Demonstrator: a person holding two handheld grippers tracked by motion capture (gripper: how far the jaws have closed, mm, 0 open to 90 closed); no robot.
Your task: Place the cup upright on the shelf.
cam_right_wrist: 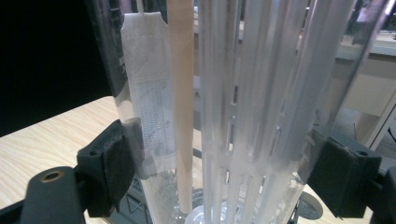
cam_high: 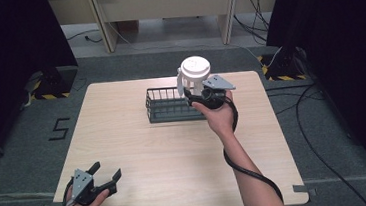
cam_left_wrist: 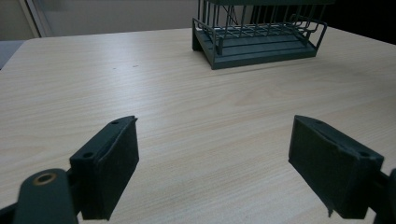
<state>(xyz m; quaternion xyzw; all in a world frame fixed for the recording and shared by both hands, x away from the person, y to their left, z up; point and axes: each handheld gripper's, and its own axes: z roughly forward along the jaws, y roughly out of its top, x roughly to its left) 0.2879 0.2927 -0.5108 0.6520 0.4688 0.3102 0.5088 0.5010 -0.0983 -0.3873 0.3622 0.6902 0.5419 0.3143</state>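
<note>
One clear slotted jug (cam_high: 192, 77) with white lid, clamped by the right gripper (cam_high: 194, 96) over the wire basket (cam_high: 163, 104). Left gripper (cam_high: 108, 176), 7 o'clock, gapes wide, empty.

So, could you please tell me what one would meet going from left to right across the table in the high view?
Left tongs, open at the table's near left corner → dark wire rack → white-lidded clear container held upright by the right tongs over the rack's right end → bare right edge of the wooden table.
</note>
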